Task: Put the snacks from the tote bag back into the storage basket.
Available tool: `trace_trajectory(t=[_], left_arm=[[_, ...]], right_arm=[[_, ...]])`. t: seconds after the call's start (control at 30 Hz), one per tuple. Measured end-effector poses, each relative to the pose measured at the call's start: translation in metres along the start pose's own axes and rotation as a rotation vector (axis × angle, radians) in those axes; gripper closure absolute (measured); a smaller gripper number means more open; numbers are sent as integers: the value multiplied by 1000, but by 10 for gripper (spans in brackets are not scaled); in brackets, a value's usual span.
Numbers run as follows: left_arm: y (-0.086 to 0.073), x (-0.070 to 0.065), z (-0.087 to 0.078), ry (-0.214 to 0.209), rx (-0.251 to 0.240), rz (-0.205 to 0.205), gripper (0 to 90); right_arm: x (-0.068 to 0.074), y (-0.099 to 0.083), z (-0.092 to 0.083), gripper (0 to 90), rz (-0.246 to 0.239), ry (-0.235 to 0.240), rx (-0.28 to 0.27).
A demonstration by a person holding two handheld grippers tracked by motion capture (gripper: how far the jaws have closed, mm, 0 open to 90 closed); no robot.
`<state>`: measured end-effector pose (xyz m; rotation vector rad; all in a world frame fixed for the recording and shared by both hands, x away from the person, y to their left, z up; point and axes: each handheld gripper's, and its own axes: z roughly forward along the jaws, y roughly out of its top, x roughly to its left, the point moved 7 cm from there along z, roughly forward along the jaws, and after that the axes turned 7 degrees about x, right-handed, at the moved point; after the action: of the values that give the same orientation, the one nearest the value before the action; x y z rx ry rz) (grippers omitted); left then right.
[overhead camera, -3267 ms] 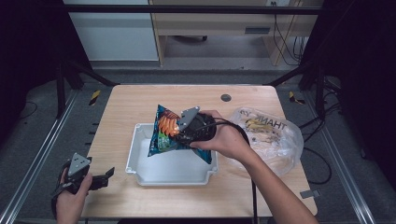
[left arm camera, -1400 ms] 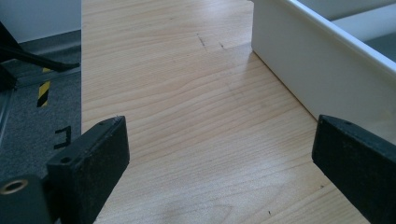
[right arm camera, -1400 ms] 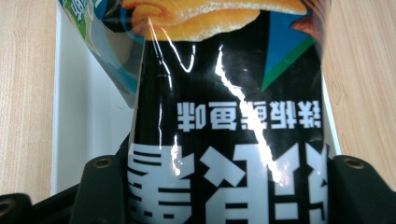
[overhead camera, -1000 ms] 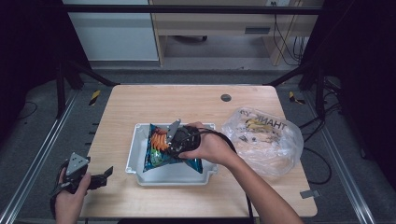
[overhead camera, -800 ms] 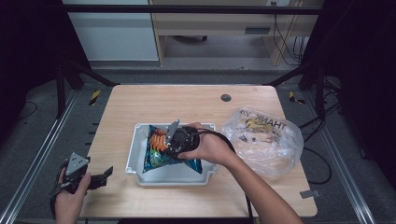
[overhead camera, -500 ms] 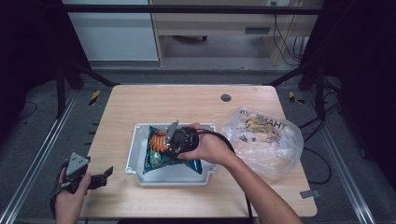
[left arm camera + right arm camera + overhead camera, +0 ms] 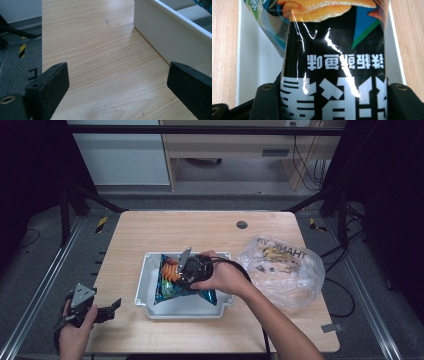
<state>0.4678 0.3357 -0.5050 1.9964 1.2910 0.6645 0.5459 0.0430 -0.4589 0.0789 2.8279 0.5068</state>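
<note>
A blue, black and orange snack bag lies in the white tray at the middle of the table. My right gripper is shut on the snack bag, low over the tray. In the right gripper view the snack bag sits squeezed between both black jaws, with the tray floor behind it. My left gripper hovers at the table's front left corner, open and holding nothing. Its view shows bare wood between its jaws and the tray's outer wall to the right.
A clear plastic shopping bag with goods inside lies right of the tray. A small dark round hole sits near the table's far edge. The wooden tabletop is bare behind and left of the tray.
Over three seconds my right gripper brought the snack bag down from above the tray into it. In the last second nothing has visibly moved; the left gripper stayed put.
</note>
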Motion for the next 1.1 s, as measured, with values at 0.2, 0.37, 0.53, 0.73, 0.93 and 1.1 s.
trace_trajectory(t=[0.2, 0.37, 0.53, 0.73, 0.93, 1.1], left_arm=[[0, 0, 0, -2, -2, -1, 38], [0, 0, 0, -4, 2, -1, 38], [0, 0, 0, -4, 1, -1, 37], [0, -1, 0, -4, 0, 2, 38], [0, 0, 0, -4, 1, 0, 37], [0, -1, 0, -4, 0, 0, 38]], right_arm=[[1, -1, 6, 394, -4, 14, 21], [3, -2, 12, 394, -3, 23, 22], [1, -3, 14, 394, 7, 27, 20], [0, -6, 15, 393, 4, 31, 28], [1, -7, 18, 393, 10, 35, 32], [1, -9, 21, 393, 16, 44, 35]])
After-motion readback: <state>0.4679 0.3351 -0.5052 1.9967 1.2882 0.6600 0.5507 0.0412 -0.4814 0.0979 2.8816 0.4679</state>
